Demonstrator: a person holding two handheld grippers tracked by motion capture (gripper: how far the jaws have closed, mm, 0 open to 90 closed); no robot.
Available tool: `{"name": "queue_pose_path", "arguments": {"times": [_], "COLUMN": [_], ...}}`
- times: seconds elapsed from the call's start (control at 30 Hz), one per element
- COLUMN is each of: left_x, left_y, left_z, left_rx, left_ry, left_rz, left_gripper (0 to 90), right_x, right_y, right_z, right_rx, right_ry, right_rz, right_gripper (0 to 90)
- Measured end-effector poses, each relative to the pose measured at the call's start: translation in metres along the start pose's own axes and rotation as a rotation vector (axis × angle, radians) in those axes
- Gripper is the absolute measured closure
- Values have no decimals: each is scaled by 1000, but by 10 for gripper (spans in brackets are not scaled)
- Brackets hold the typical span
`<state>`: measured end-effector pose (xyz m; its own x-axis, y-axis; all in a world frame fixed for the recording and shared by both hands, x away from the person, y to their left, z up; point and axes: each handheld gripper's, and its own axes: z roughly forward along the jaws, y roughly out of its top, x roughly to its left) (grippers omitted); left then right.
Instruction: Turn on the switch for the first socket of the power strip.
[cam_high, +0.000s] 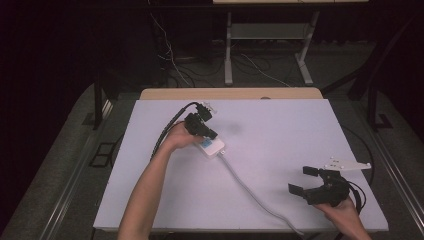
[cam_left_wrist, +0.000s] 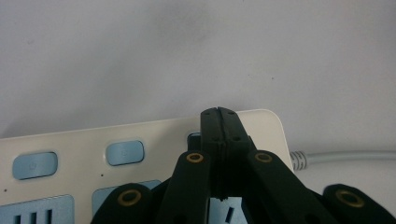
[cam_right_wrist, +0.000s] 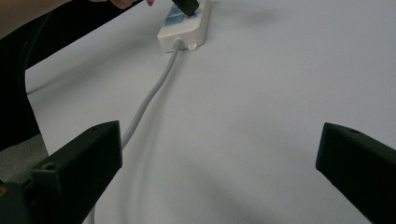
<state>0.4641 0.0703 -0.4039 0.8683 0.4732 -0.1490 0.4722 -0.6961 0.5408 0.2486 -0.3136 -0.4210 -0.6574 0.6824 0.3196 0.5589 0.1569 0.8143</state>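
We judge the step as pressing a switch: our left gripper (cam_left_wrist: 218, 112), jaws clenched on nothing, tips over 1 button on the power strip (cam_high: 212, 146) at mid-table. Our right gripper (cam_high: 306, 179) waits near the front-right corner, jaws released — next, a downward push.

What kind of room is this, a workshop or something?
Probably a lab or recording studio: a white-topped table amid dark surroundings, loose cables on the floor, and a person working handheld grippers over a power strip.
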Motion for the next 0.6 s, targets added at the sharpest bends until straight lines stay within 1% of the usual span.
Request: {"name": "queue_pose_path", "arguments": {"times": [0.03,0.07,0.13,0.2,0.27,0.4,0.5,0.6], "left_x": [0,0,0,-2,-3,0,3,5], "left_y": [-1,-2,-3,-3,-4,-8,-8,-9], "left_z": [0,0,2,2,2,2,2,2], "left_rx": [-3,-7,-4,-8,-18,-41,-41,-46], "left_ry": [0,-9,-44,-30,-19,-39,-60,-67], "left_rz": [-6,-12,-19,-11,-12,-53,-68,-75], "left_gripper": [896,896,896,897,897,898,898,898], "right_x": [0,0,1,1,2,3,3,4], "right_y": [0,0,0,0,0,0,0,0], "right_z": [0,0,0,0,0,0,0,0], "right_rx": [0,-1,-2,-1,1,-8,-7,-9], "right_ry": [0,1,1,2,6,11,13,18], "right_rz": [-1,-5,-7,-9,-9,-15,-18,-21], "right_gripper": [1,1,1,1,1,1,1,1]}}
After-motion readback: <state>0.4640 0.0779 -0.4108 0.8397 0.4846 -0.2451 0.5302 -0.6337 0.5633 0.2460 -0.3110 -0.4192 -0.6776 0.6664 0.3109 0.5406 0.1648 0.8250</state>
